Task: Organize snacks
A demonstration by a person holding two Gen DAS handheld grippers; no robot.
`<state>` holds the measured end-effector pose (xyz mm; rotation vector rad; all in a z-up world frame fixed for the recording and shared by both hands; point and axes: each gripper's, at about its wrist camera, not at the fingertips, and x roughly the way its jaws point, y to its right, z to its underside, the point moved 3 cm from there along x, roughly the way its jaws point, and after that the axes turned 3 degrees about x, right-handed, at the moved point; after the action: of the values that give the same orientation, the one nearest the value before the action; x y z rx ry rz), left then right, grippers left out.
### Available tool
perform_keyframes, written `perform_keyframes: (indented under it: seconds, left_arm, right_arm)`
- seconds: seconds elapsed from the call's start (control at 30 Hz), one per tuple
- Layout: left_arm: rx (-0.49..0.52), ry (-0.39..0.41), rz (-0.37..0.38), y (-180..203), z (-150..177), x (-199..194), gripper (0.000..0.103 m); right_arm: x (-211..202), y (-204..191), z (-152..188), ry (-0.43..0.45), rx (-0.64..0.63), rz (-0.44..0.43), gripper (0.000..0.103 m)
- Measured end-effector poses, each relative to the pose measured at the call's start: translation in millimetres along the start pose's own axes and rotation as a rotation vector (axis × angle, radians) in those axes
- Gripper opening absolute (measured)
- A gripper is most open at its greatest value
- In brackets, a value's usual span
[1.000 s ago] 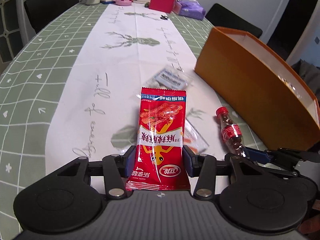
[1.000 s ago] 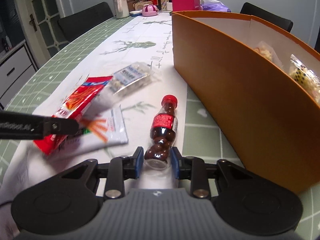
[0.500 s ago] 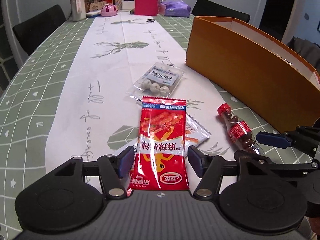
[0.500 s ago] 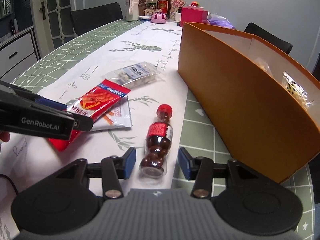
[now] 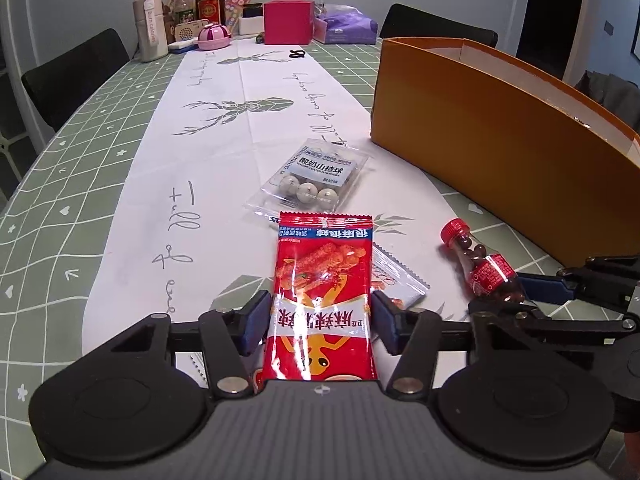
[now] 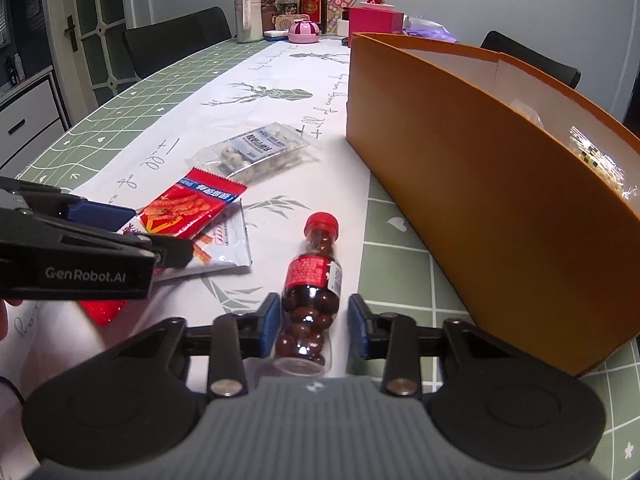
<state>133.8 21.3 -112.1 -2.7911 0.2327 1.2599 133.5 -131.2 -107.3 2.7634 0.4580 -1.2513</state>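
A: Red packet (image 5: 323,304) sits right between your left gripper (image 5: 319,322) pads. Its long axis runs straight away from you along the fingers, and it lies flat on the white runner (image 5: 224,168). Jaws closing, pads at the packet's edges. Can't tell if they've bitten yet.

B: And your right gripper (image 6: 313,325)?

A: Closing too, with the little red-capped bottle (image 6: 310,292) of brown balls between the pads, on its side, cap pointing away from you. There's a visible gap on the right pad, so it's not gripped.

B: Which hand goes first?

A: Your right is nearer the orange box (image 6: 472,184). The box wall stands just to the right of the bottle and runs away from you. I'd judge both snacks go in there, up and over the rim.

B: Further out?

A: A white sachet (image 5: 394,276) is half under the red packet. Beyond it lies a clear bag of white balls (image 5: 312,178), apart from both grippers, then clutter at the far end.

B: View differences?

A: The right view looks into the box and shows bagged snacks (image 6: 596,160) already inside; the left view shows only the outer wall. The right view also shows your left gripper side-on over the packet.
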Motion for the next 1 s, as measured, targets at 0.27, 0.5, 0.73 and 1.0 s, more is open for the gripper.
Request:
perform_keyframes:
  seconds: [0.27, 0.5, 0.73, 1.0]
  left_arm:
    - [-0.008, 0.008, -0.016, 2, -2, -6, 0.052]
    - [-0.081, -0.028, -0.021, 0, -13, -17, 0.052]
    - [-0.092, -0.024, -0.024, 12, -38, -31, 0.052]
    - [-0.092, -0.02, 0.001, 34, -77, -40, 0.051]
  right_arm:
    - [-1, 0, 1, -0.007, -0.007, -0.007, 0.029]
    - [-13, 0, -6, 0.001, -0.029, -0.032, 0.029]
    - [-35, 6, -25, 0.04, -0.056, -0.056, 0.029]
    - [-68, 23, -55, 0.103, -0.11, -0.069, 0.029]
